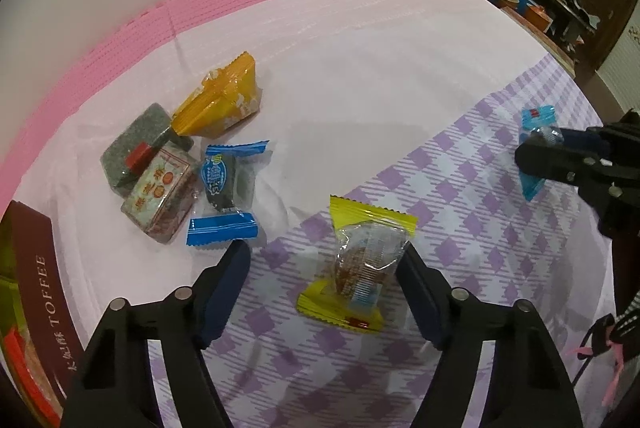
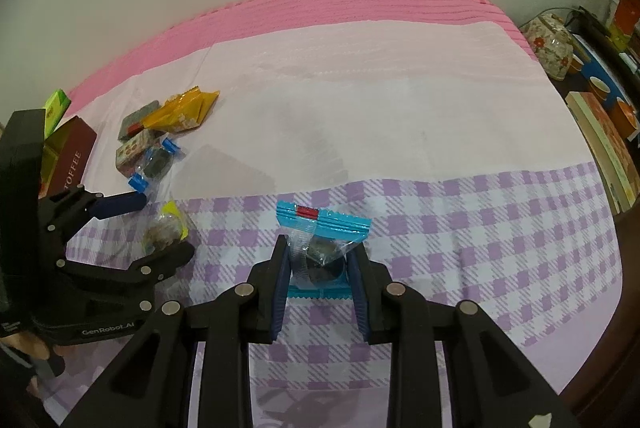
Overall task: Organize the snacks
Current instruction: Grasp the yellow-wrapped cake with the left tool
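Right, the left claw [image 1: 324,264] stood partly spread around the yellow-ended candy [image 1: 362,268], which lay on the purple-check part of the counter cloth [image 1: 460,228], low centre of the left wrist view. The right finger [image 1: 420,292] sat against the wrapper's clear middle; the left finger [image 1: 224,288] stood well apart from it, so no grip. The right claw [image 2: 320,268] was pinched narrow on the blue-ended candy [image 2: 320,228], pads against the clear wrapper on both sides, lower centre of the right wrist view.

A cluster sat centre left in the left wrist view on the pale pink cloth: orange packet [image 1: 220,99], grey block [image 1: 136,143], printed cube [image 1: 160,195] and dark candy with blue ends [image 1: 228,187], all touching or just beside each other. The toffee box [image 1: 36,268] was at the lower left edge.

Open room: the whole centre and right of the pale pink cloth [image 2: 380,99] was bare, up to the darker pink band [image 2: 360,3] along the far edge. The right edge of that view was crowded with books [image 2: 604,147] and a floral pot [image 2: 548,43].
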